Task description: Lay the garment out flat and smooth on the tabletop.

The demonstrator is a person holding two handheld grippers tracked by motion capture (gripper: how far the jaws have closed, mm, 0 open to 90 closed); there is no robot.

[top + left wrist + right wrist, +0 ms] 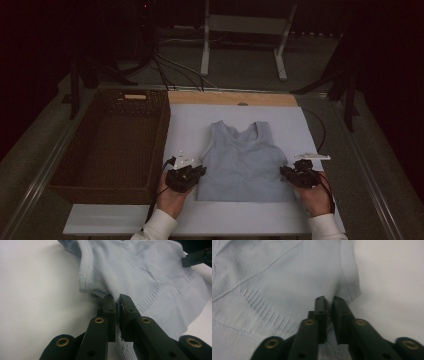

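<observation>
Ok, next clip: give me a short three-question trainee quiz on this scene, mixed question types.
1. True or false: the vest top lies inside the basket.
2. Which part of the top does the left gripper pinch? A) a shoulder strap B) its side edge below the armhole C) the neckline
3. Fill in: the right gripper is shut on the ____.

Key:
1. False; it lies flat on the white board, beside the basket.
2. B
3. vest top; its side edge sits between the closed jaws.
</observation>
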